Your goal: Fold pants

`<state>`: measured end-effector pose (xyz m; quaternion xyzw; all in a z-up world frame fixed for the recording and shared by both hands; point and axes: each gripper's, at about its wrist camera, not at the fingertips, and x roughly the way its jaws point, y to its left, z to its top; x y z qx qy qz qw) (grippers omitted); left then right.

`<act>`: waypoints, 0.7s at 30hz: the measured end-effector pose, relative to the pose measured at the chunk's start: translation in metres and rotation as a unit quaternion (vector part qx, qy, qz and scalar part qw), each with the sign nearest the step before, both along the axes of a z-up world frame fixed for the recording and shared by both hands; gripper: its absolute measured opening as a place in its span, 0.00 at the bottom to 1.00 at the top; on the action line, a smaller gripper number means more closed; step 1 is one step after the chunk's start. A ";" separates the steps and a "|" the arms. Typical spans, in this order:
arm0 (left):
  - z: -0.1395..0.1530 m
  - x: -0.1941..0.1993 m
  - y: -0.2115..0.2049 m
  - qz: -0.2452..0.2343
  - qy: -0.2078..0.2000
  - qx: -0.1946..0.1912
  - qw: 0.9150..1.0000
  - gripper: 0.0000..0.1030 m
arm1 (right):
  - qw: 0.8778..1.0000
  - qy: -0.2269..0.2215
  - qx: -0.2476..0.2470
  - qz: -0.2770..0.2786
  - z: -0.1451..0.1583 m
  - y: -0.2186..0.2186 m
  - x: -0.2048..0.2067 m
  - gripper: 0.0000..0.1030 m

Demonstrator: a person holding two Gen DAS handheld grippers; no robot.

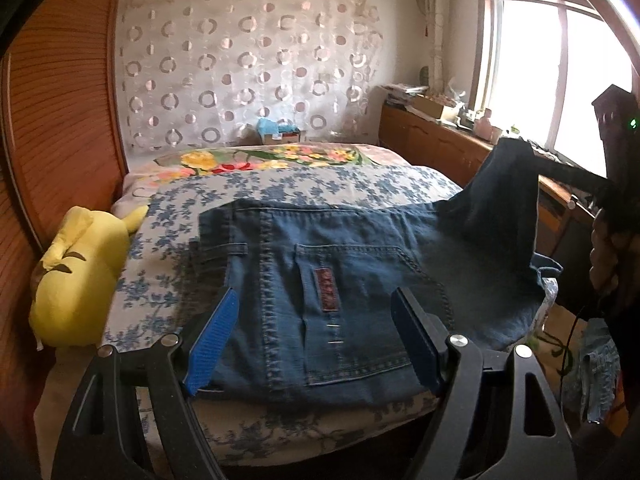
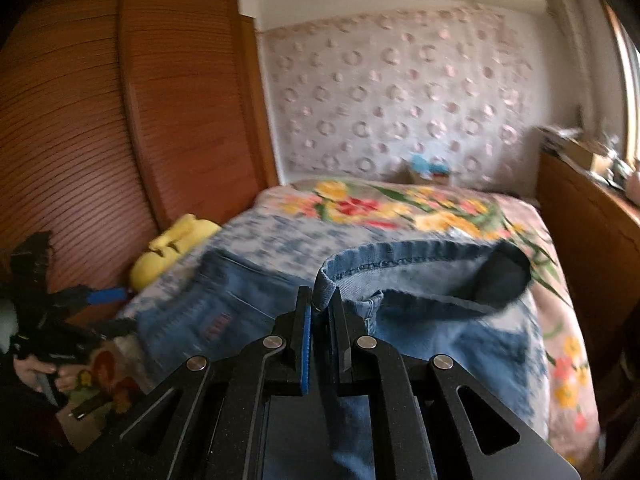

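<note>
Off to the left of the left gripper (image 1: 314, 340) a yellow plush toy (image 1: 78, 276) slumps against the slatted wooden wardrobe (image 1: 60, 120), and directly ahead, between and beyond its fingers, the blue denim pants (image 1: 340, 280) lie on the blue-flowered bed cover (image 1: 280, 188) with the seat and a back pocket facing up. That gripper stands wide apart, its blue-padded fingers (image 1: 212, 344) flanking the seat panel and gripping nothing; whether the pads brush the cloth cannot be told. Denim like this looks heavy and fairly stiff for cloth, yet it still drapes and sags, so it should hold a crease well but drag on the cover; the thick seams, waistband and hems seem the surest places to pinch. Further right, a leg of the pants rises off the bed toward the right gripper (image 2: 320, 312), whose jaws are closed nearly together on the stitched hem (image 2: 325, 280) of that leg, the opening of the cuff gaping just beyond the fingertips. Rightmost, past that gripper, a wooden sideboard (image 2: 592, 248) runs under the window.
</note>
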<state>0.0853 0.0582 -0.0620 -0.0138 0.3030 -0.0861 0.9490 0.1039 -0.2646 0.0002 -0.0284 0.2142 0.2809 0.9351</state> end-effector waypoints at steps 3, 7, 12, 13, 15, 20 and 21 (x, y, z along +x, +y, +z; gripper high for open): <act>0.001 -0.001 0.007 0.006 -0.002 -0.001 1.000 0.77 | 1.000 -0.010 0.007 0.028 0.011 0.017 -0.003 0.07; 0.001 -0.002 0.013 0.011 -0.003 -0.007 1.000 0.77 | 0.998 -0.017 0.013 0.063 0.021 0.031 -0.005 0.07; -0.003 -0.003 0.016 0.011 0.000 -0.010 1.000 0.77 | 0.996 0.000 -0.027 0.090 0.006 0.033 -0.003 0.15; -0.003 -0.003 0.016 0.011 0.001 -0.010 1.000 0.77 | 0.995 0.002 -0.037 0.093 0.003 0.035 -0.001 0.20; -0.004 -0.002 0.014 0.010 0.002 -0.011 1.000 0.77 | 0.995 0.002 -0.054 0.086 0.000 0.035 0.003 0.31; -0.006 0.000 0.008 0.002 0.003 -0.015 1.000 0.77 | 0.996 0.016 -0.061 0.061 -0.007 0.024 0.011 0.40; -0.007 0.002 0.006 -0.001 0.004 -0.014 1.000 0.77 | 0.996 0.023 -0.061 0.052 -0.008 0.026 0.009 0.40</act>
